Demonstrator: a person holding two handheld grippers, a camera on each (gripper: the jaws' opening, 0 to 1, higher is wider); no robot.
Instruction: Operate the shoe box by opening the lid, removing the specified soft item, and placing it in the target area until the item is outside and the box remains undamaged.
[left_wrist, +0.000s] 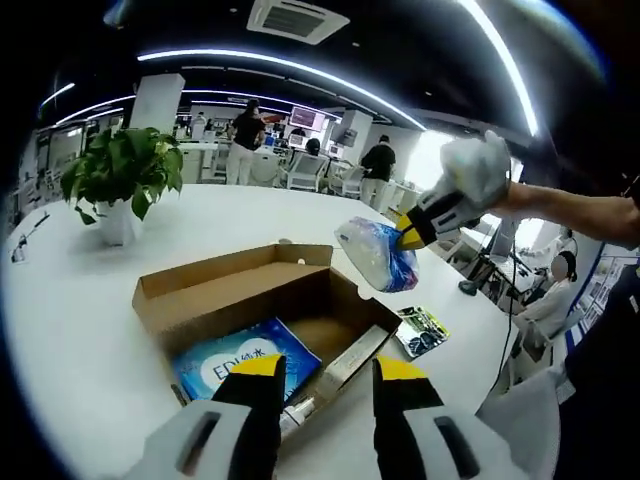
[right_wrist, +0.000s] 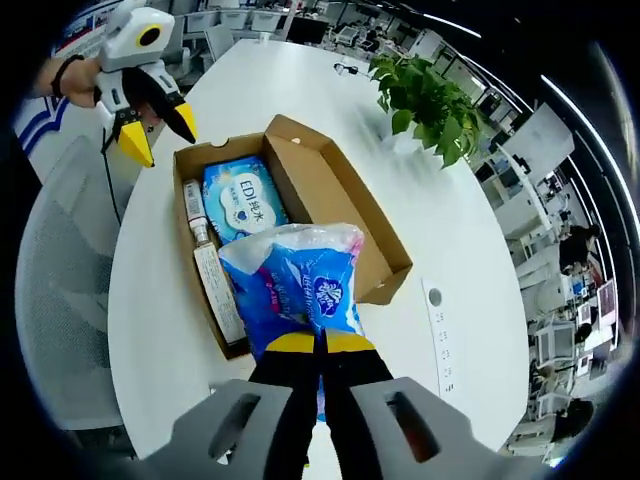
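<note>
Blue-and-white soft plastic pack pinched by right gripper above open brown cardboard shoe box.
Pack hides part of box interior; left gripper open beside box.

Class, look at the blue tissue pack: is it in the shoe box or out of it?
Out. The right gripper holds the blue tissue pack in the air above the open shoe box.

Bright overhead strip lighting, sharp focus, strong fisheye edge distortion.

Open office, curved ceiling lights
</note>
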